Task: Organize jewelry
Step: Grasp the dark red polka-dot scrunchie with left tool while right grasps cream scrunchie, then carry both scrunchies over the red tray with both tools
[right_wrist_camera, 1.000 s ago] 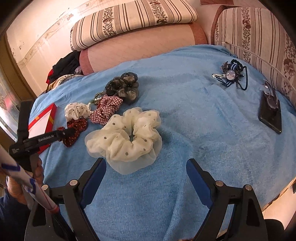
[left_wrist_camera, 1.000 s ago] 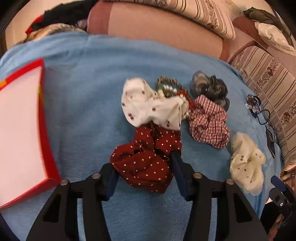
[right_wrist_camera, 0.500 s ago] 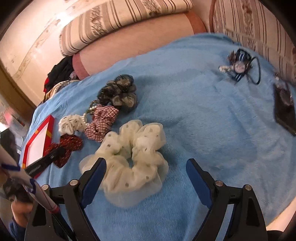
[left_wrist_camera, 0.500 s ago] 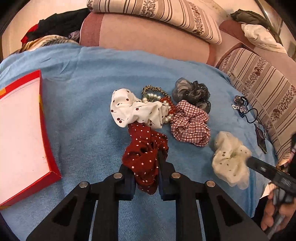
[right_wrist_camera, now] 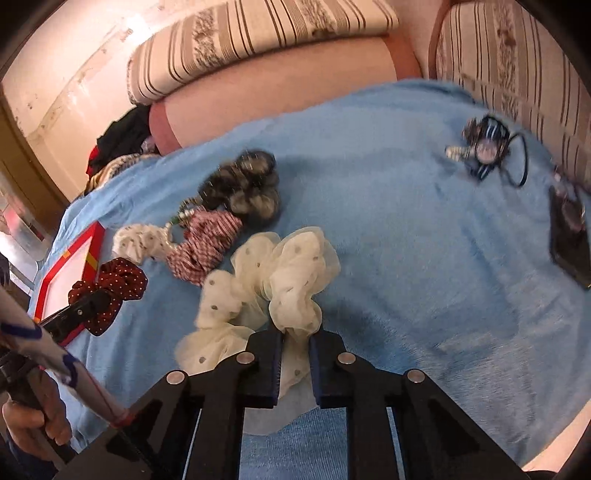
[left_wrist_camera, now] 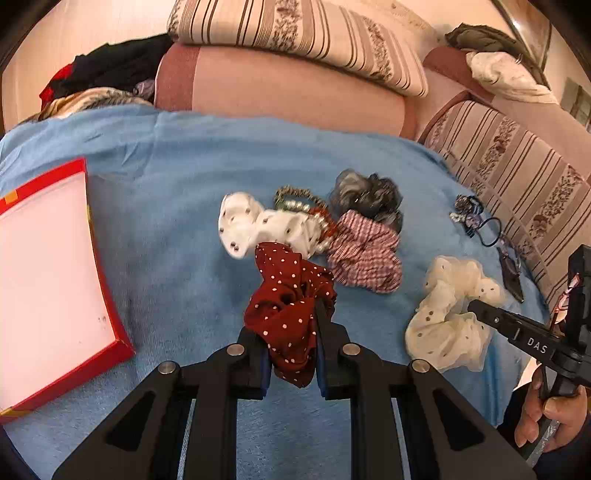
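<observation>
My left gripper (left_wrist_camera: 291, 332) is shut on a dark red polka-dot scrunchie (left_wrist_camera: 288, 295), lifted a little off the blue blanket (left_wrist_camera: 177, 192); it also shows in the right wrist view (right_wrist_camera: 118, 284). My right gripper (right_wrist_camera: 295, 343) is shut on a cream dotted scrunchie (right_wrist_camera: 273, 273), which shows in the left wrist view (left_wrist_camera: 450, 306). A white dotted scrunchie (left_wrist_camera: 258, 225), a red checked scrunchie (left_wrist_camera: 365, 254), a grey scrunchie (left_wrist_camera: 365, 192) and beaded bracelets (left_wrist_camera: 299, 199) lie in a cluster beyond. A red box with a white inside (left_wrist_camera: 40, 266) lies at the left.
Small hair ties and a trinket (right_wrist_camera: 484, 151) lie at the far right, beside a dark phone-like object (right_wrist_camera: 569, 240). Striped cushions (left_wrist_camera: 295, 33) and a pink bolster (left_wrist_camera: 280, 96) border the blanket at the back. Clothes (left_wrist_camera: 107, 70) are piled far left.
My left gripper closed on the red scrunchie and lifted it. My right gripper moved in and closed on the cream scrunchie, which bunched up.
</observation>
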